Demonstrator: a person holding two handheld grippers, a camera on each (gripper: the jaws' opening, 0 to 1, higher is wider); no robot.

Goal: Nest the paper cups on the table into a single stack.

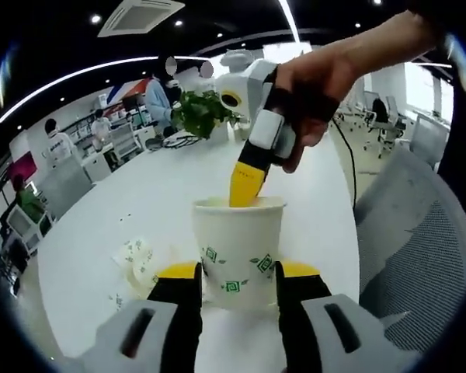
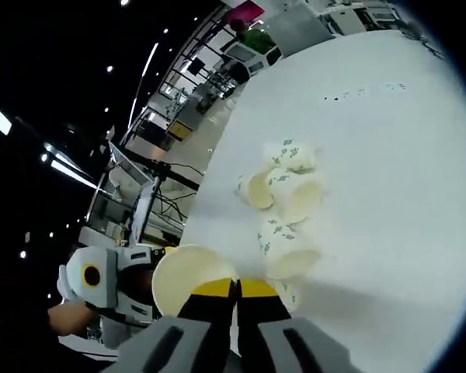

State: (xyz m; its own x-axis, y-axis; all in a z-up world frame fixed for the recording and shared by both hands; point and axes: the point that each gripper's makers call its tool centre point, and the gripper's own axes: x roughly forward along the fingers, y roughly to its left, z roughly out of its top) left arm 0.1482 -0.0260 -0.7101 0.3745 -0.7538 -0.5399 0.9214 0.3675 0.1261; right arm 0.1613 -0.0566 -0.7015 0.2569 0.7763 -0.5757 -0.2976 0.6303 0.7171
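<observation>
- Nearest the lens in the left gripper view, the left gripper (image 1: 238, 273) has its jaws spread to the width of an upright paper cup (image 1: 238, 247) and pressed to its two sides, holding it above the white table (image 1: 101, 233).
- To the left of that cup and lower down, loose cups (image 1: 136, 260) lie tipped over on the table.
- From the upper right, a hand (image 1: 314, 81) brings the right gripper (image 1: 246, 183) down, its yellow tips dipping inside the held cup's rim.
- In the right gripper view, the right gripper's jaws are nearly together; whether they pinch a cup wall I cannot tell.
- Beyond them, the toppled cups (image 2: 283, 210) lie clustered, mouths facing various ways.
- By my reading, the held cup's upright axis, mouth open towards the right gripper, decides the nesting.
</observation>
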